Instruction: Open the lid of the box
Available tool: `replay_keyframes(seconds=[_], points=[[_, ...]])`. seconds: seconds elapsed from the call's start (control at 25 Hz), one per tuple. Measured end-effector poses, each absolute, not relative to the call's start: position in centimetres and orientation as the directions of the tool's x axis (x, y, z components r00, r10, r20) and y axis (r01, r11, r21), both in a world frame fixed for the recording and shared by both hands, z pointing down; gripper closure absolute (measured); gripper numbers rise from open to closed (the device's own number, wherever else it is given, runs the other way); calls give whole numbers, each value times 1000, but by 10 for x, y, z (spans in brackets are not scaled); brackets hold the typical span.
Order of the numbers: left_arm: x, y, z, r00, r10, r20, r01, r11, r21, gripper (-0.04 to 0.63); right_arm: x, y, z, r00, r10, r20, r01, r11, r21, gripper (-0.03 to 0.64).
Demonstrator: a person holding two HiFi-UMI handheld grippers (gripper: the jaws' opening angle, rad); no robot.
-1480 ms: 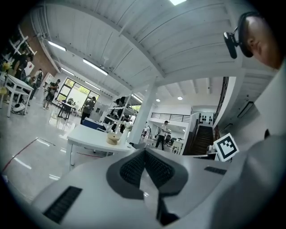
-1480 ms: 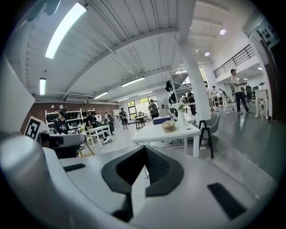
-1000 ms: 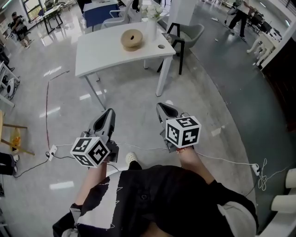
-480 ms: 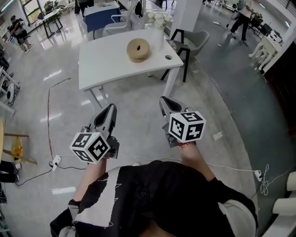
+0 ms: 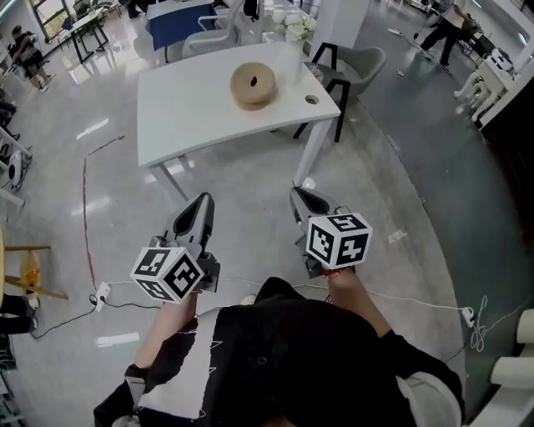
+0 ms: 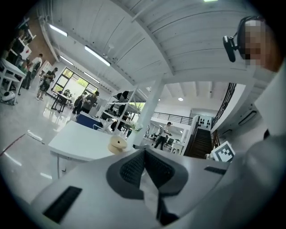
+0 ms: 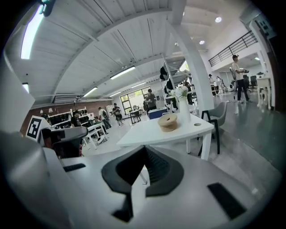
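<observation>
Where the white desk [image 5: 192, 108] stands ahead of the person, the round tan box [image 5: 253, 85] sits on its top, right of the middle and toward the far edge. Being round and squat, the box has no long side. It stands upright, and its flat lid [image 5: 251, 81] faces straight up and lies closed, with a small dark recess at the centre. Just beyond it to the right stands a white vase [image 5: 293, 60] of pale flowers [image 5: 295, 23], apart from the box. A small round hole [image 5: 311, 99] shows in the desk's near right corner. A grey chair [image 5: 360, 65] stands against the desk's right side.

Both tools are held low over the glossy grey floor [image 5: 250, 208], well apart from the desk, and point toward it. The left tool [image 5: 203, 201] has its jaws brought together at the tips with nothing between them, and the right tool [image 5: 298, 193] is likewise closed and empty. Each carries a marker cube, the left one [image 5: 167, 273] and the right one [image 5: 338, 240], just in front of the person's dark upper body. A thin white cable [image 5: 417, 292] trails across the floor behind the tools.
</observation>
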State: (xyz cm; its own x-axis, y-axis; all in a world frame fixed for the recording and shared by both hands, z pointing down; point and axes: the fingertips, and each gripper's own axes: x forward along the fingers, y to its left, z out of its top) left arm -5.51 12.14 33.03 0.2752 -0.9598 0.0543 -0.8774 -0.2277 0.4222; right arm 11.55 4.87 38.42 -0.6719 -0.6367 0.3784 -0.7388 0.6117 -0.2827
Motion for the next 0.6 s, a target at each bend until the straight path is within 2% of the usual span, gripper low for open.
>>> replay_keyframes(seconds=[0.28,0.6], points=[[-56,87,325,282,-958,50,-884,-240,401,584,107,5,381,-692,-628,358,-722,618,-311,612],[-79,17,308,197,-980,35,-904,-168,393,584,81,-88,364,-738,-571,358,-668,691,-275,612]])
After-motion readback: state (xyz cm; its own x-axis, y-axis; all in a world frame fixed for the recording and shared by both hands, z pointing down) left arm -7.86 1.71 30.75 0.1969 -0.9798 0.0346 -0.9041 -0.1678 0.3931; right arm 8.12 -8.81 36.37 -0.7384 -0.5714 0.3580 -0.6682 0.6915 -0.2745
